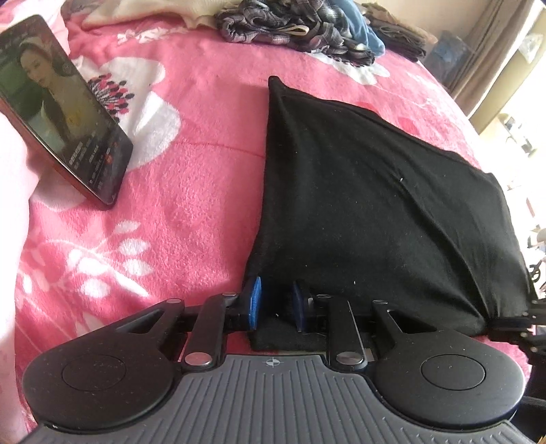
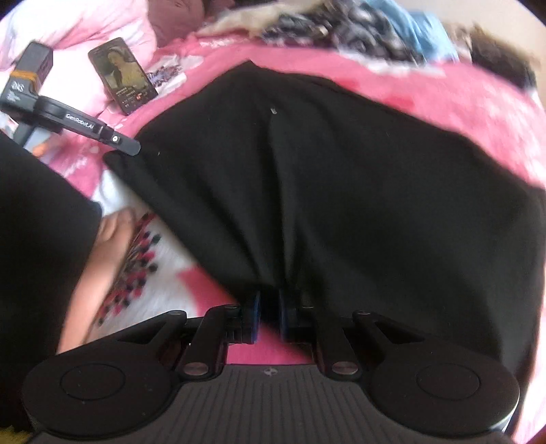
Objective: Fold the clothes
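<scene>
A black garment [image 1: 375, 205] is spread over the pink floral blanket [image 1: 187, 177]. Its near left corner is bunched between the blue pads of my left gripper [image 1: 276, 300], which is shut on it. The cloth runs taut to the right edge, where part of the other gripper [image 1: 512, 322] shows at the fabric's corner. In the right wrist view the garment [image 2: 341, 188] fills the middle, with folds gathering into my right gripper [image 2: 269, 314], shut on that edge. The left gripper's fingers [image 2: 126, 145] touch the cloth's far left corner.
A phone [image 1: 58, 109] with a lit screen leans on the blanket at the left, also seen as the phone [image 2: 123, 75]. A pile of unfolded clothes [image 1: 300, 24] lies at the far edge. A person's forearm [image 2: 99, 259] and black sleeve [image 2: 34, 239] sit at the left.
</scene>
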